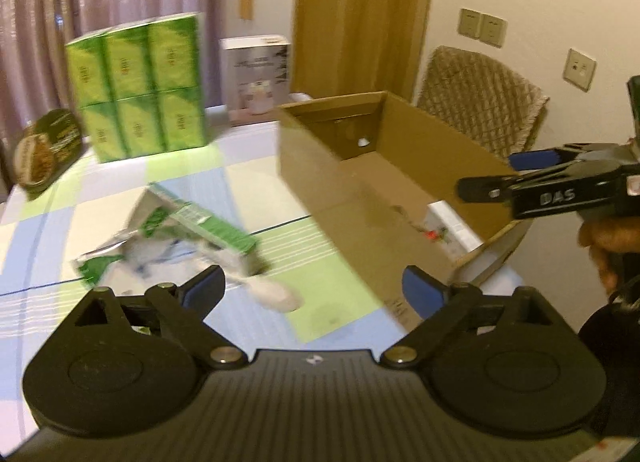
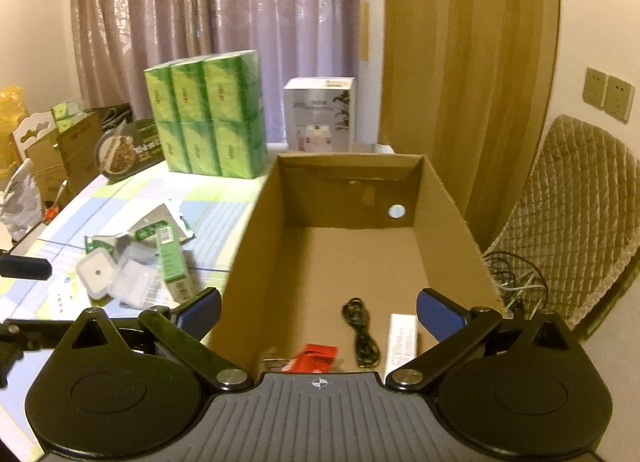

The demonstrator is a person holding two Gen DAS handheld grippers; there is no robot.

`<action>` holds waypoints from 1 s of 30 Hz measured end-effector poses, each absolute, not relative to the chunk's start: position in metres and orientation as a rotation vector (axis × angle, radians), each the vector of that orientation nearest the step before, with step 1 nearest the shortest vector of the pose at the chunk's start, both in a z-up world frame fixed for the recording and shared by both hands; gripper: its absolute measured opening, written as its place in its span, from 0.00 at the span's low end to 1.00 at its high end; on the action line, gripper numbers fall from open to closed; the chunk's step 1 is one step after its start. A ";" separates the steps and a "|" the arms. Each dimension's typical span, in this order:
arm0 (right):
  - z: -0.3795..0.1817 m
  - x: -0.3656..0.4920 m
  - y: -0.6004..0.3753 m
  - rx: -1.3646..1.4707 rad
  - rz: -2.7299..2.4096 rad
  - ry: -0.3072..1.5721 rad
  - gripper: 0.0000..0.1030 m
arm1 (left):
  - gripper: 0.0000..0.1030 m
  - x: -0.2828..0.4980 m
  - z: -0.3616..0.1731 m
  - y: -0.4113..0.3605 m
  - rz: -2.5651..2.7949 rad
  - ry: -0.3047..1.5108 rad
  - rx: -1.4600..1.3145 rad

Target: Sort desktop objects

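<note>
Open cardboard box [image 2: 256, 230] holding black cable [image 2: 360, 336], white carton [image 2: 402, 340], red packet [image 2: 316, 356]; beside it, seemingly torn green-white packaging [image 2: 160, 246].

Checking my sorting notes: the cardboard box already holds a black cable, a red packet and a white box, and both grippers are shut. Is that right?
Not quite. Both grippers are open, with nothing between their pads: the right gripper in the right wrist view, the left gripper in the left wrist view. The cardboard box does hold the black cable, red packet and white box.
</note>
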State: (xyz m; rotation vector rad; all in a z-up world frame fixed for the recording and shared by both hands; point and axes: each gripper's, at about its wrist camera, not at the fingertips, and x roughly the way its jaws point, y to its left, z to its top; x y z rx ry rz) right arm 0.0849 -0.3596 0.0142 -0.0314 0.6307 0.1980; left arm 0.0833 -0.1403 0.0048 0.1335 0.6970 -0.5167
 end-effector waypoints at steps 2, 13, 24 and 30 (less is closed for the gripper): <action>0.017 0.082 -0.350 -0.031 0.216 0.627 0.98 | 0.93 0.081 0.005 -0.121 -0.484 0.704 0.139; 0.027 0.065 -0.282 -0.086 0.380 0.600 0.98 | 0.99 0.064 -0.008 -0.030 -0.324 0.756 0.177; 0.005 0.067 -0.227 -0.146 0.494 0.647 0.98 | 0.99 0.068 -0.017 0.023 -0.268 0.806 0.189; -0.015 0.074 -0.212 -0.168 0.513 0.690 0.98 | 0.99 0.085 -0.028 0.034 -0.297 0.844 0.196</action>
